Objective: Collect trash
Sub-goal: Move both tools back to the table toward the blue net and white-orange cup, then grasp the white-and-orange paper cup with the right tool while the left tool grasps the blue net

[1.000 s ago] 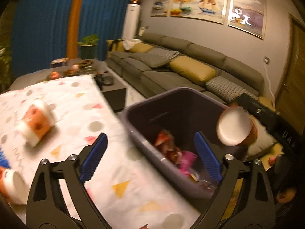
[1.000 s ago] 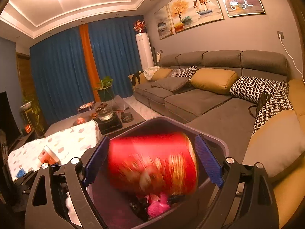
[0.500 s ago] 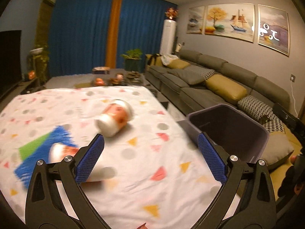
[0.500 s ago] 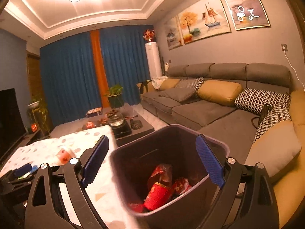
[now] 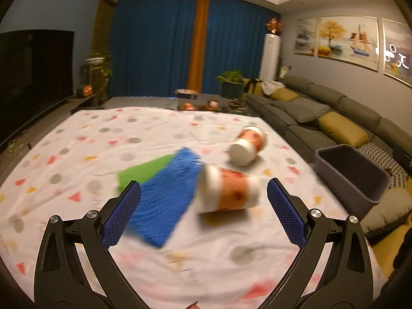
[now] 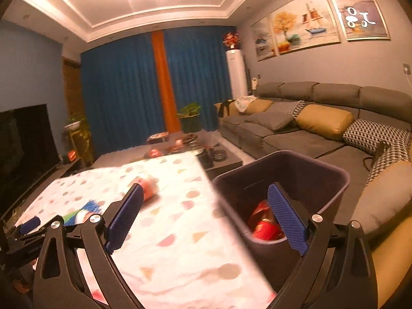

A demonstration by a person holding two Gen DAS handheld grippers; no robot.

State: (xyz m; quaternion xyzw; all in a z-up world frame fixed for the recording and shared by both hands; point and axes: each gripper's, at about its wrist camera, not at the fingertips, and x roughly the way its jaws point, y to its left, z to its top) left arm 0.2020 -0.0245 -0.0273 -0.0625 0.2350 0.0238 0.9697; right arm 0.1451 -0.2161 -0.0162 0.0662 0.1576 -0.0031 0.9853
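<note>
Two orange-and-white paper cups lie on their sides on the patterned tablecloth: the near cup just ahead of my open left gripper, the far cup beyond it. A blue and green cloth lies left of the near cup. The dark bin stands off the table's right edge. My right gripper is open and empty over the table edge beside the bin, which holds red trash. One cup shows blurred past the right gripper's left finger.
A grey sofa with yellow and checked cushions runs along the right wall. A dark coffee table with small items stands beyond the table. A TV is at the left, and a potted plant by the blue curtains.
The red container dropped from the right gripper into the bin, and that gripper swung left toward the table. The left gripper swung left from the bin to face the cups and the cloth.
</note>
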